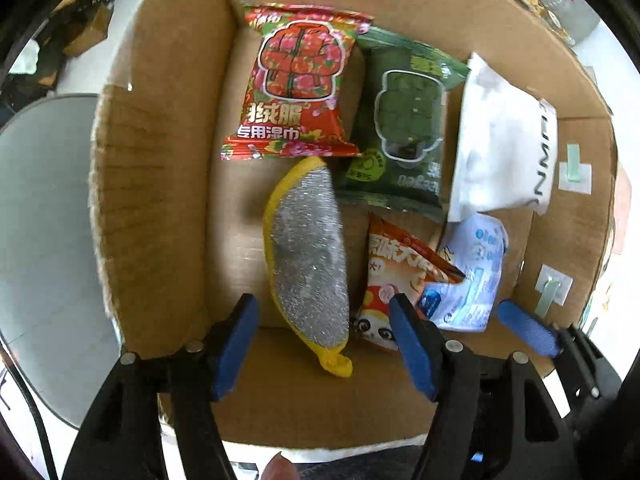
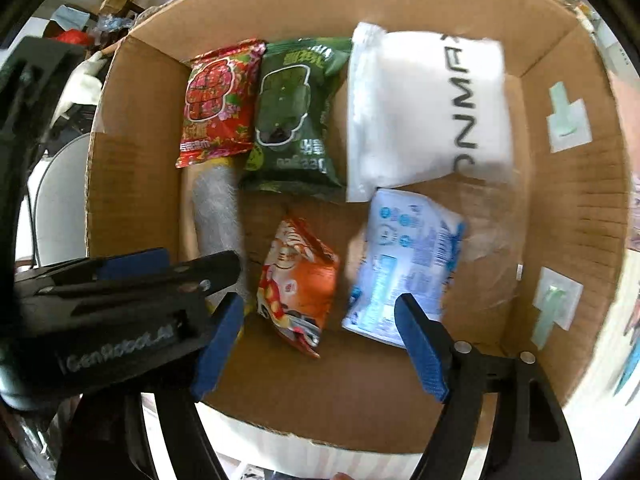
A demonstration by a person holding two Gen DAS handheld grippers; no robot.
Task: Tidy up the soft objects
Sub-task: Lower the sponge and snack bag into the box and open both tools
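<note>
An open cardboard box (image 1: 160, 184) (image 2: 560, 216) holds several soft packs. A red floral wipes pack (image 1: 298, 84) (image 2: 220, 104), a dark green pack (image 1: 400, 128) (image 2: 294, 116) and a white pouch (image 1: 500, 152) (image 2: 424, 112) lie at the far side. Nearer lie a yellow-edged silver scouring sponge (image 1: 306, 256) (image 2: 216, 208), an orange snack bag (image 1: 396, 276) (image 2: 298, 280) and a light blue pack (image 1: 472, 276) (image 2: 404, 264). My left gripper (image 1: 324, 344) is open and empty above the sponge's near end. My right gripper (image 2: 320, 344) is open and empty above the box's near side.
A grey round surface (image 1: 44, 240) lies left of the box. Clutter (image 2: 80, 20) sits beyond the box at the far left. Green hooks on white pads (image 2: 568, 116) stick to the box's right wall. The left gripper's body (image 2: 112, 312) crosses the right wrist view.
</note>
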